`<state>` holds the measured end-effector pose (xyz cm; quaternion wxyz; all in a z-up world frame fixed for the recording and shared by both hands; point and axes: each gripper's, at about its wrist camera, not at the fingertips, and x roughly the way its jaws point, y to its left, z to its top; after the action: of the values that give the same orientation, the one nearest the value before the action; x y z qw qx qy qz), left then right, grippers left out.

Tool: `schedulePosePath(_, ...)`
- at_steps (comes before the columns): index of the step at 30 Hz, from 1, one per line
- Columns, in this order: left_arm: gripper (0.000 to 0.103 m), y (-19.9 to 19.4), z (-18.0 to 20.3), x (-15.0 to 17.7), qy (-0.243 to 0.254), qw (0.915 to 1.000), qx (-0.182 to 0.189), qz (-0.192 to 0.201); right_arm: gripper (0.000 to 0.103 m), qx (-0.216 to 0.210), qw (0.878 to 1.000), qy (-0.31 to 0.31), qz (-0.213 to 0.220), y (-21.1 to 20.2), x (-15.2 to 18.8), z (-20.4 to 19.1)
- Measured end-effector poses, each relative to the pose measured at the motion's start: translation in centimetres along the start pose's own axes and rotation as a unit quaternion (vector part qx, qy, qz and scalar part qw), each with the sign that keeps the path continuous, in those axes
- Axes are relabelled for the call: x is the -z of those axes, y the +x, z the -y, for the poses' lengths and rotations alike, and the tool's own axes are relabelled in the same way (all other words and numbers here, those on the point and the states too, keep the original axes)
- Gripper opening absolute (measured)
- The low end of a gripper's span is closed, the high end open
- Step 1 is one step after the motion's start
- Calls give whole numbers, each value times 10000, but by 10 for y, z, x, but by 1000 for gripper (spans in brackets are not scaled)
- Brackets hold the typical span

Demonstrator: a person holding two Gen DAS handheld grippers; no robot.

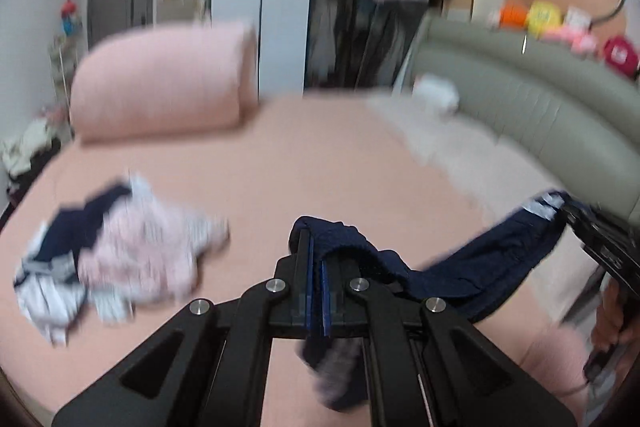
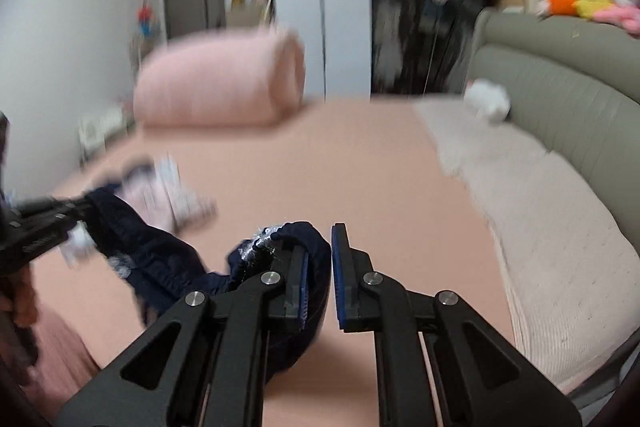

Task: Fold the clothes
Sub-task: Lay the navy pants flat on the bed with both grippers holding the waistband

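A navy garment (image 1: 480, 259) with a white-striped edge hangs stretched above the pink bed (image 1: 320, 167) between both grippers. My left gripper (image 1: 316, 267) is shut on one bunched end, with cloth draped over its fingers and hanging below. In the right wrist view my right gripper (image 2: 320, 267) has its jaws a narrow gap apart; navy garment (image 2: 168, 263) cloth fills the gap and wraps the left finger. Each gripper shows in the other's view: the right gripper (image 1: 592, 231) at the far right, the left gripper (image 2: 48, 223) at the far left. Both views are blurred by motion.
A loose pile of pink, white and navy clothes (image 1: 120, 255) lies on the bed's left side. A rolled pink quilt (image 1: 164, 87) sits at the far end. A grey padded headboard (image 1: 540, 115) with plush toys (image 1: 544, 15) curves along the right, beside a beige blanket (image 2: 540, 219).
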<state>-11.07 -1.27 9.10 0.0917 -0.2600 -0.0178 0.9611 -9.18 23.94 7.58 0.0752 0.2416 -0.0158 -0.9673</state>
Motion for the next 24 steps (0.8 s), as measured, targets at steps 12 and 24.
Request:
schedulePosePath(12, 3, 72, -21, 150, -755, 9679, 96, -2397, 13, -48, 9369, 257, -3485, 47, 192, -1)
schedulePosePath(24, 41, 104, -41, 220, -1232, 9456, -378, -2987, 44, 314, 9389, -930, -3300, 59, 213, -24)
